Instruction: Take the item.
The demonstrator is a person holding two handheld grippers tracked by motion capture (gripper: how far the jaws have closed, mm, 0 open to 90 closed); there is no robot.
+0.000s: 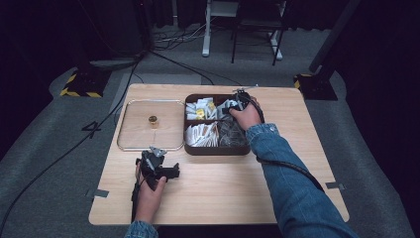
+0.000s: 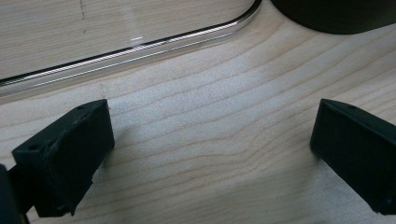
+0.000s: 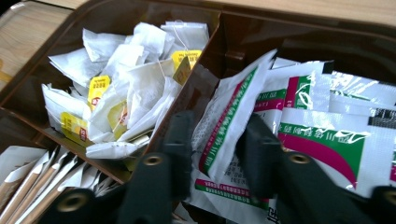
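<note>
The right gripper (image 3: 212,158) reaches into the far right compartment of the dark brown divided plastic tray (image 1: 218,149), its jaws closed onto an upright white sachet with red and green print (image 3: 229,116) among similar sachets. The left gripper (image 2: 210,154) rests low over the light wooden bench (image 1: 218,193), jaws wide apart with nothing between them, near the clear rounded-corner lid (image 1: 136,141).

The near half of the desk (image 1: 223,193) lay bare, leaving open passage in front of the brown divided box (image 1: 218,149). Inside its far-right compartment, packed sachets (image 3: 317,126) and the brown divider wall (image 3: 187,100) crowded the right gripper (image 3: 212,140). The clear tray (image 1: 148,148) bordered the left gripper (image 2: 210,158), whose jaws stood wide over bare wood.
</note>
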